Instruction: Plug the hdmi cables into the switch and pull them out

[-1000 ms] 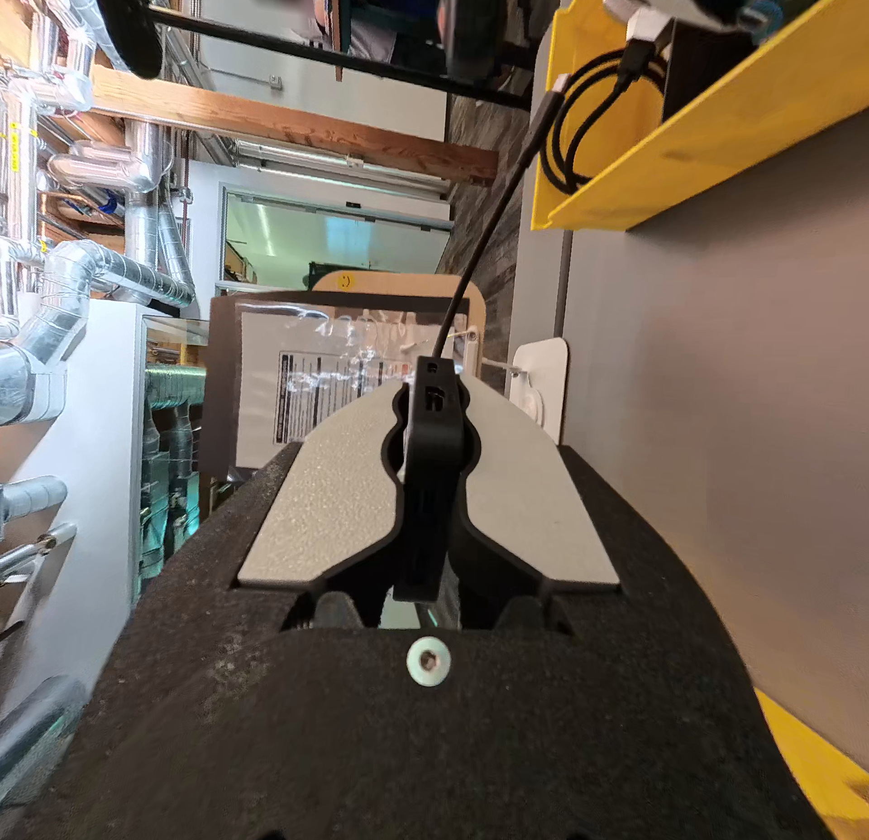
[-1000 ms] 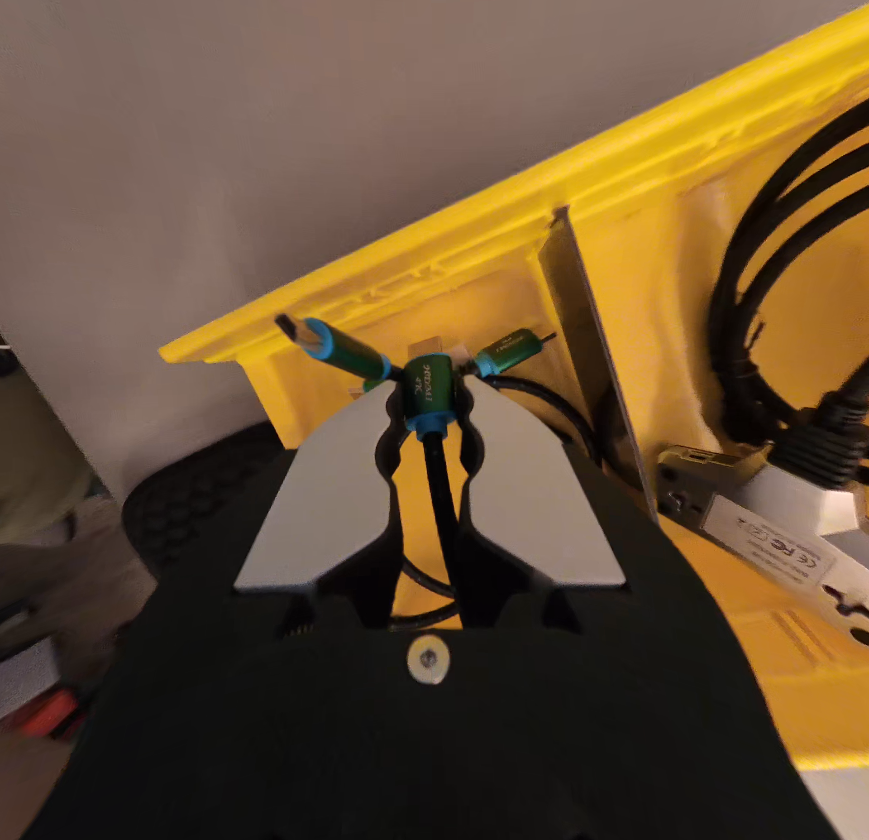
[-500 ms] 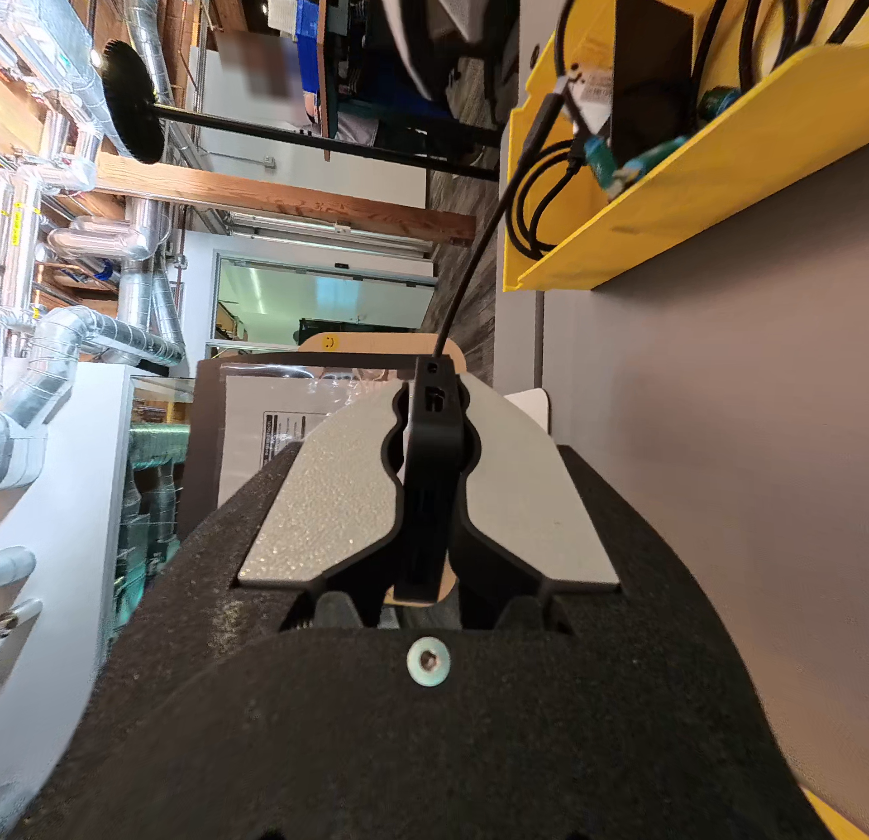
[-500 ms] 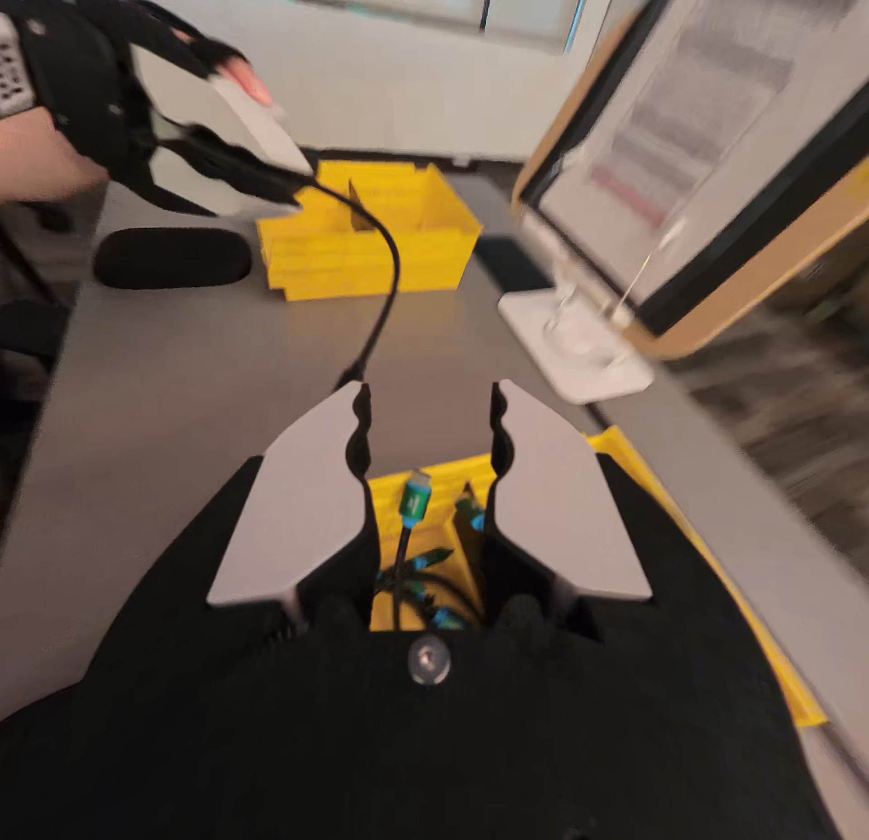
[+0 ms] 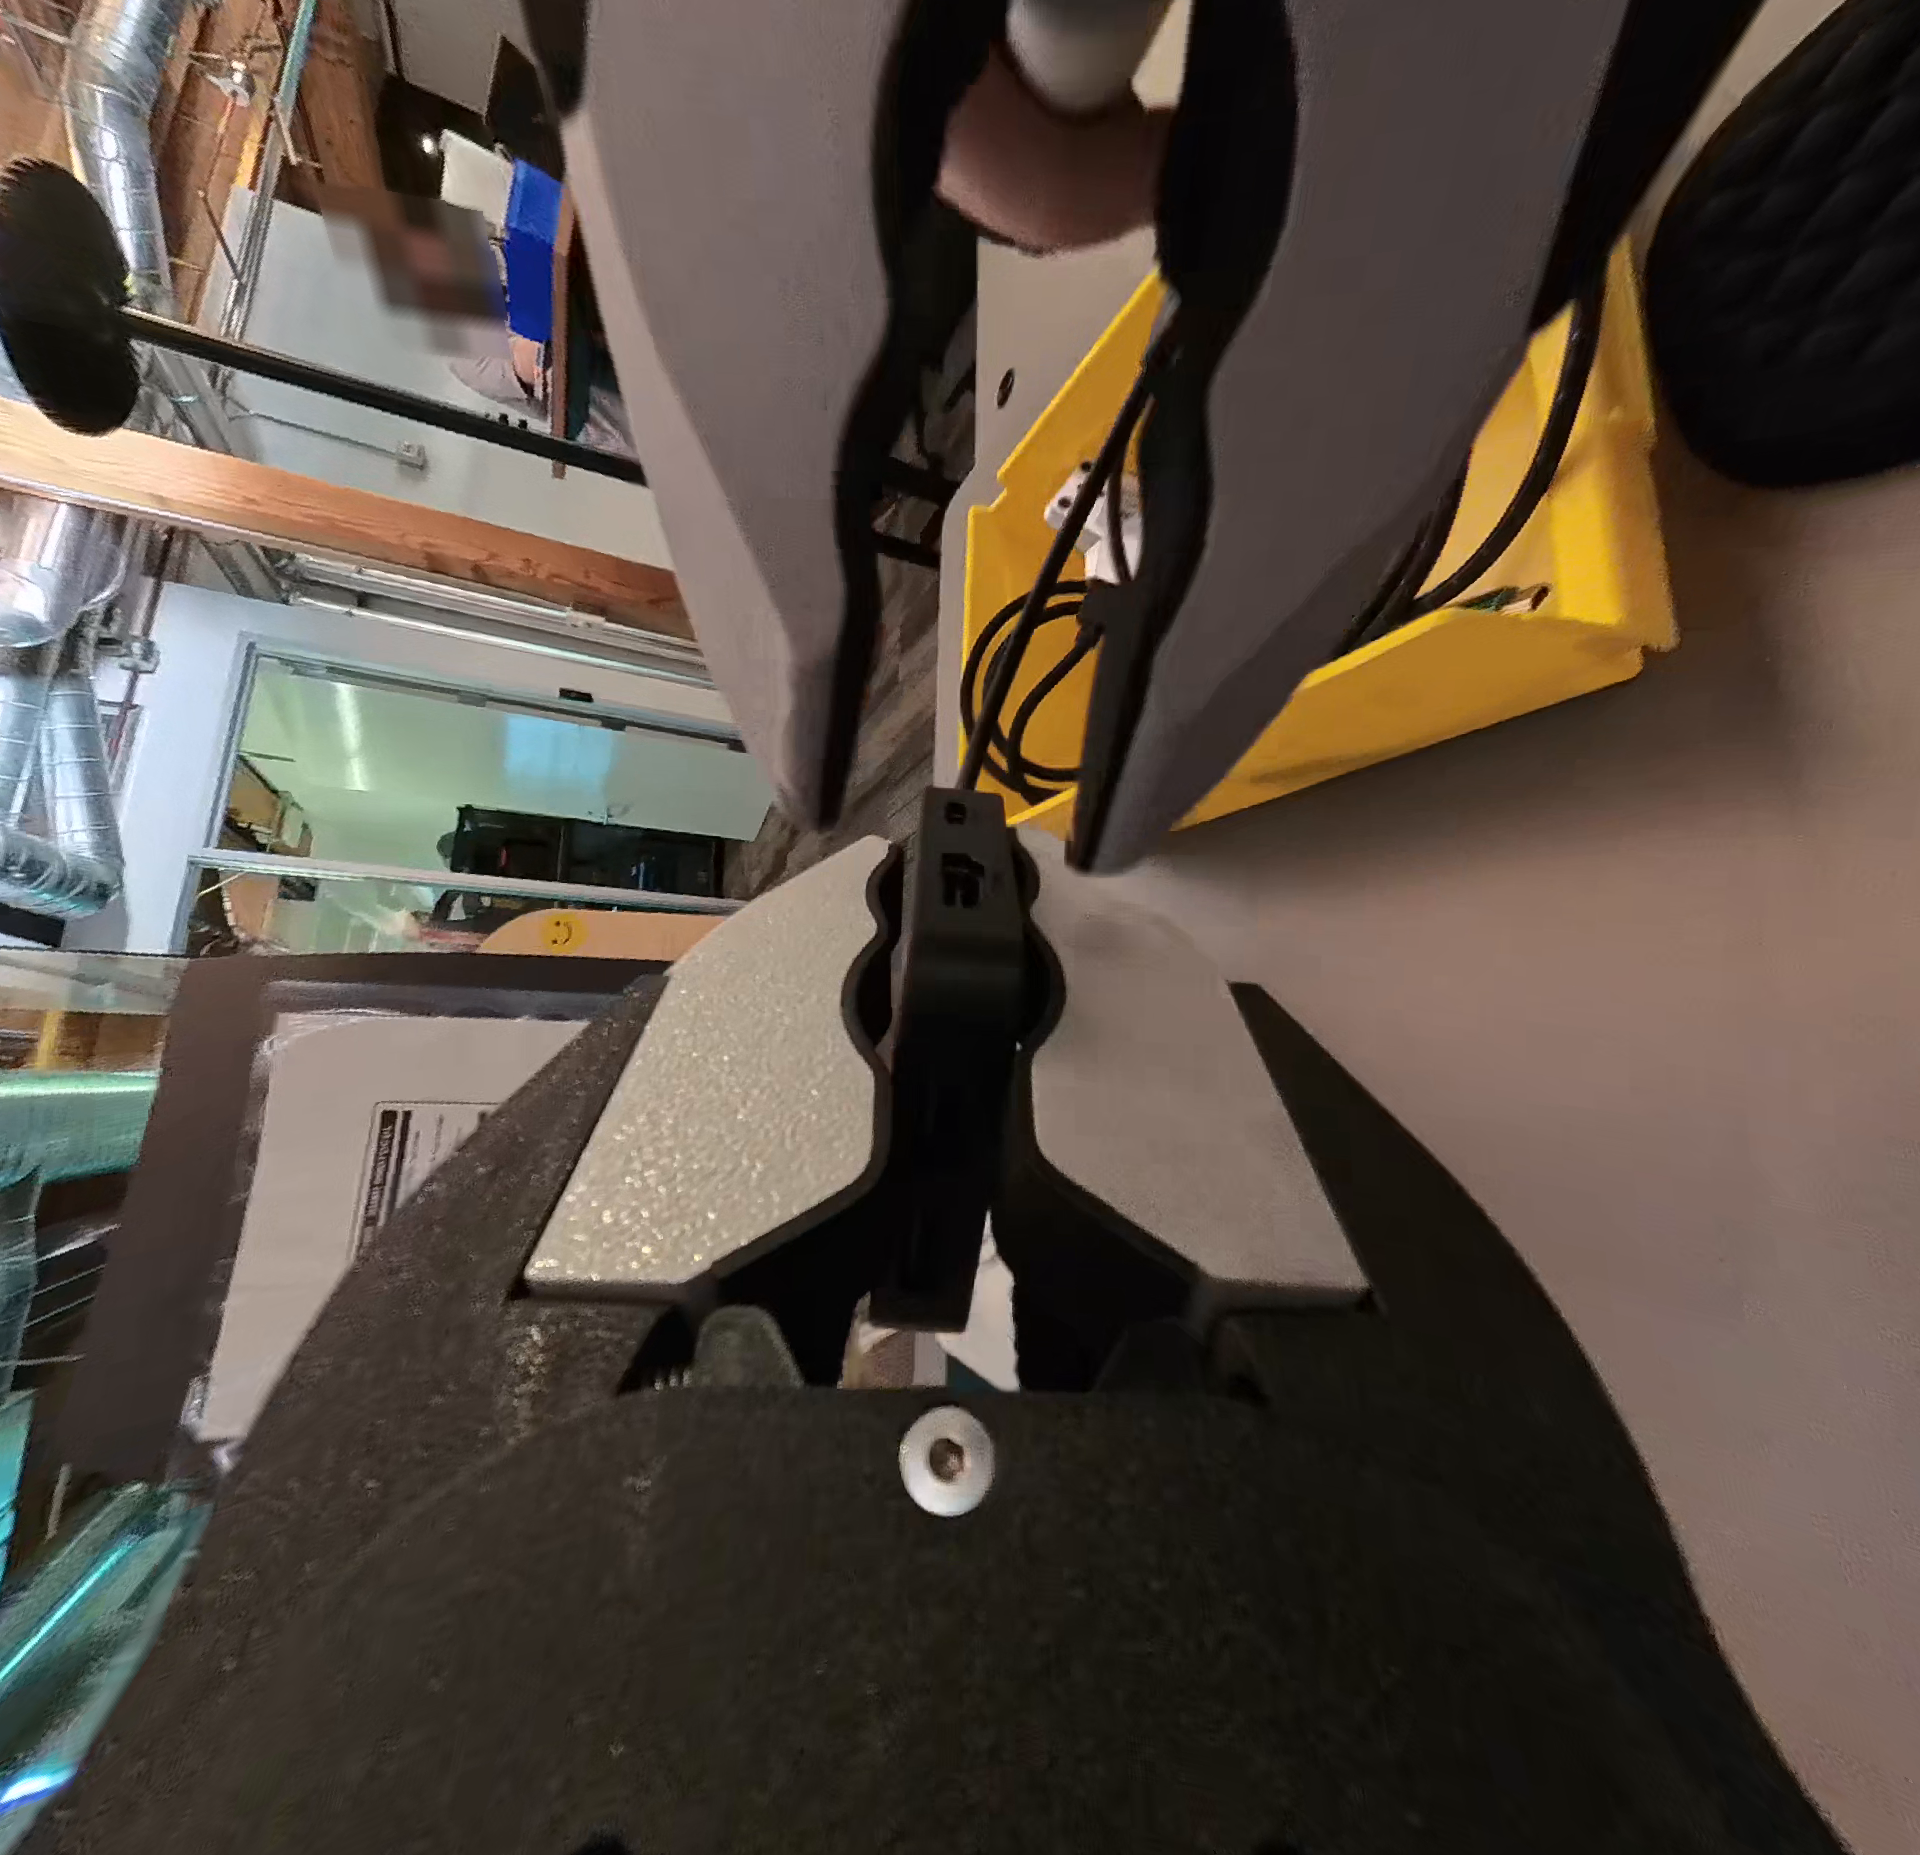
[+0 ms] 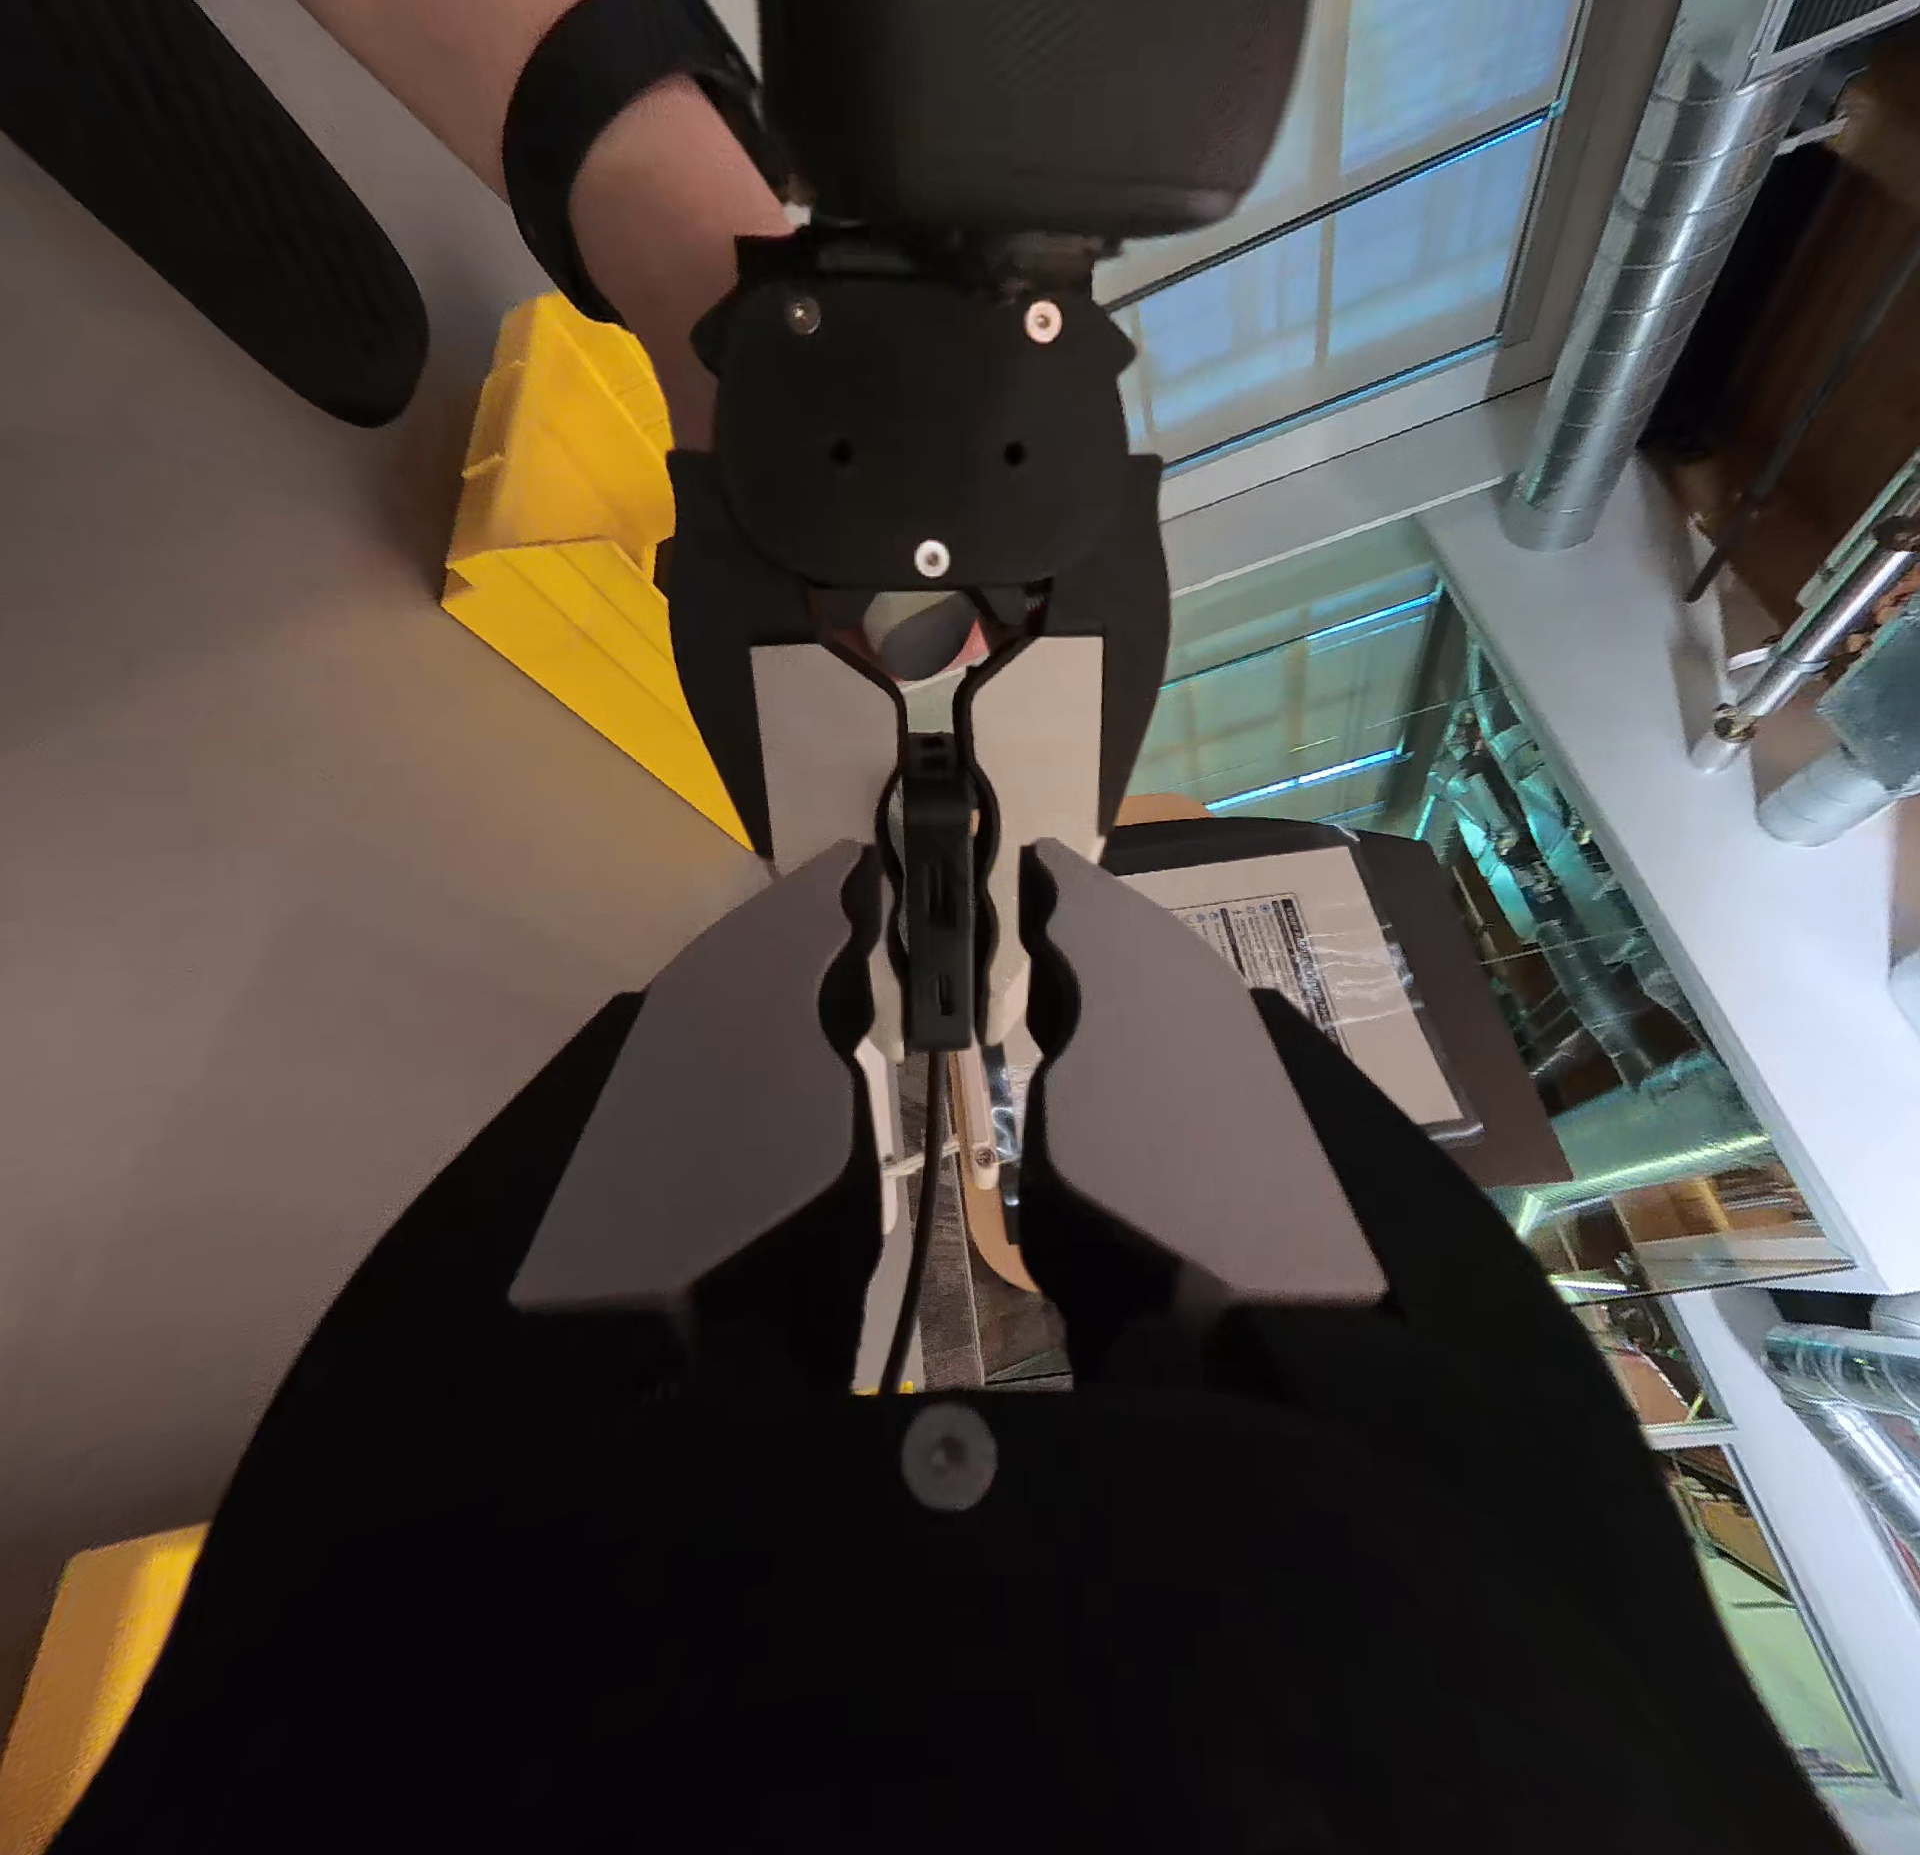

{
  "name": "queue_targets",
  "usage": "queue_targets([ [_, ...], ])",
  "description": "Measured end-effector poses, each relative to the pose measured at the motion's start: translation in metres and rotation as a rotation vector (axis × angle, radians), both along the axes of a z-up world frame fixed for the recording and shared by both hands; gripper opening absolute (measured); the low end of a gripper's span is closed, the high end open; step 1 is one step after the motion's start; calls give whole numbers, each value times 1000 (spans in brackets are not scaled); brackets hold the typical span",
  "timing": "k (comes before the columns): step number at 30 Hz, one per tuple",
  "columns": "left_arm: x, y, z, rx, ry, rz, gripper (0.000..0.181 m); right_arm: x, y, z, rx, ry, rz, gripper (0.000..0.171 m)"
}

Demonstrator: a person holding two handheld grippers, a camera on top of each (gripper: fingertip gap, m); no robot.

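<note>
Left wrist view: grey table (image 5: 1558,1026), yellow bin (image 5: 1382,683), silver ducts (image 5: 114,91).

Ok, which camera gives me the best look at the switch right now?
The right wrist view: the switch shows lengthwise with its ports facing the camera, clamped in the left gripper, between the open right gripper fingers. The left wrist view shows only its narrow edge.

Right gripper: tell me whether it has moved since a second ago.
Yes. The right gripper has left the yellow bin it was reaching into; it now faces the left gripper, open around the black switch.
</note>
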State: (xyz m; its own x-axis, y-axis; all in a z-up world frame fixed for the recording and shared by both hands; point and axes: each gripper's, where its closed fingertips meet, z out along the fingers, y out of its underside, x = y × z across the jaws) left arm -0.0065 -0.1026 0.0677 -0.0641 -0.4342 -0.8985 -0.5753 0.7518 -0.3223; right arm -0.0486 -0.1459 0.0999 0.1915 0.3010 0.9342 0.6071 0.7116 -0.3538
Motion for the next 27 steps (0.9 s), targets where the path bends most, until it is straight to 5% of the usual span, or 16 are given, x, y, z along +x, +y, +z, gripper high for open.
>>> queue_targets([
  [10,5,-9,-8,62,56,-34,17,3,4,-12,-95,-49,-57,14],
  [16,6,7,-7,1,21,41,56,16,7,-9,-126,-58,-80,13],
  [27,-38,56,-5,-92,-84,215,68,149,105,-15,-322,-163,-429,13],
])
